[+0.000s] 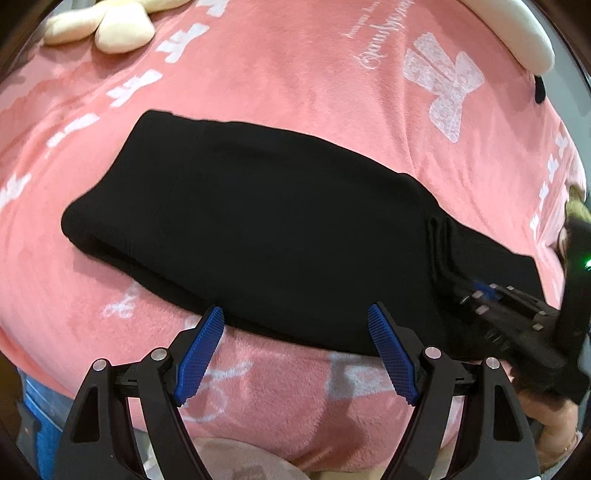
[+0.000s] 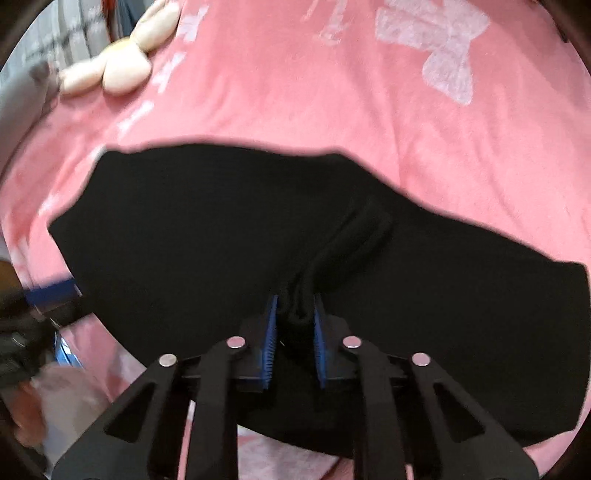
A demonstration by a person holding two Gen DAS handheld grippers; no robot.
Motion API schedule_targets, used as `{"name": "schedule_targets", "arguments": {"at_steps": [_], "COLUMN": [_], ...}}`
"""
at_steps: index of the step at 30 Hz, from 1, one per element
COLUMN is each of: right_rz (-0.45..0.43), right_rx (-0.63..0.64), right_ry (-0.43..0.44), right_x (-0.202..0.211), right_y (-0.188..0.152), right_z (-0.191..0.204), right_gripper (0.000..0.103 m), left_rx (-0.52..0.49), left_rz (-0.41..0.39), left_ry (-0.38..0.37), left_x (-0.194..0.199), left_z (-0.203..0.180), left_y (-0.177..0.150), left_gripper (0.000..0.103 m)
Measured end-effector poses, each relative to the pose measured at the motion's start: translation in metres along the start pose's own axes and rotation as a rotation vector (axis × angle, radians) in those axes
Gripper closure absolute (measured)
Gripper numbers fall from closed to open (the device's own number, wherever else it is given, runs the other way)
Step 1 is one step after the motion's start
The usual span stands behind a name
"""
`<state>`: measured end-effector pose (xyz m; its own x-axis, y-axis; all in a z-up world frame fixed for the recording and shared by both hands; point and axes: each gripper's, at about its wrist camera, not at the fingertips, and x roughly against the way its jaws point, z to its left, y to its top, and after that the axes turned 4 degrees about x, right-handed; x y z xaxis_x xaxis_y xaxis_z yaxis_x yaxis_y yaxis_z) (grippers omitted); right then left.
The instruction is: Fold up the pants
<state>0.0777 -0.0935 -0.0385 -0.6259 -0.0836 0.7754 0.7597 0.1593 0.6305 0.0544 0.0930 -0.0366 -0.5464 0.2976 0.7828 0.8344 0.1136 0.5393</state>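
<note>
Black pants (image 1: 258, 221) lie folded lengthwise across a pink blanket (image 1: 295, 74). My left gripper (image 1: 295, 317) is open, its blue pads (image 1: 201, 350) just at the near edge of the pants, holding nothing. My right gripper (image 2: 295, 314) is shut on a pinched ridge of the pants (image 2: 351, 236) near their near edge, and the cloth bunches up from it. The right gripper also shows in the left wrist view (image 1: 480, 291), at the pants' right end. The left gripper shows blurred at the left edge of the right wrist view (image 2: 44, 299).
The pink blanket (image 2: 369, 110) has white printed bows and lettering. A cream plush toy (image 1: 99, 26) lies at the far left, also in the right wrist view (image 2: 118, 70). A white plush shape (image 1: 517, 33) sits at the far right. The blanket's near edge drops off below my grippers.
</note>
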Motion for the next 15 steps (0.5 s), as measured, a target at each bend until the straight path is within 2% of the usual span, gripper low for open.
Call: {"name": "schedule_targets", "arguments": {"at_steps": [2,3,4,6,9,12,15], "right_rz": [-0.058,-0.074,-0.052,0.069,-0.009,-0.081,-0.1], "right_rx": [-0.007,-0.014,-0.014,0.013,-0.048,-0.139,-0.195], "right_ry": [0.005,0.029,0.049,0.058,0.084,0.085,0.08], "right_x": [0.017,0.02,0.014,-0.017,-0.003,0.029,0.059], "right_y": [0.006,0.008,0.007,-0.003,-0.016,-0.03,-0.048], "right_z": [0.002,0.002,0.002,0.004,0.0,-0.013,-0.027], "right_gripper": [0.087,0.083,0.08,0.076,0.072,0.06,0.043], "left_rx": [0.034,0.051,0.058,0.068,0.078,0.143,0.26], "left_rz": [0.002,0.002,0.004,0.009,-0.006,-0.151,-0.214], "left_ry": [-0.019,-0.026,-0.028,-0.025,-0.012,-0.003,0.054], "left_x": [-0.001,-0.001,-0.002,-0.003,0.001,0.033,0.049], "left_z": [0.006,0.008,0.008,0.008,0.011,0.04,0.083], "left_y": [0.002,0.002,0.003,0.004,0.004,0.007,0.012], "left_gripper": [0.025,0.025,0.025,0.025,0.025,0.024,0.019]}}
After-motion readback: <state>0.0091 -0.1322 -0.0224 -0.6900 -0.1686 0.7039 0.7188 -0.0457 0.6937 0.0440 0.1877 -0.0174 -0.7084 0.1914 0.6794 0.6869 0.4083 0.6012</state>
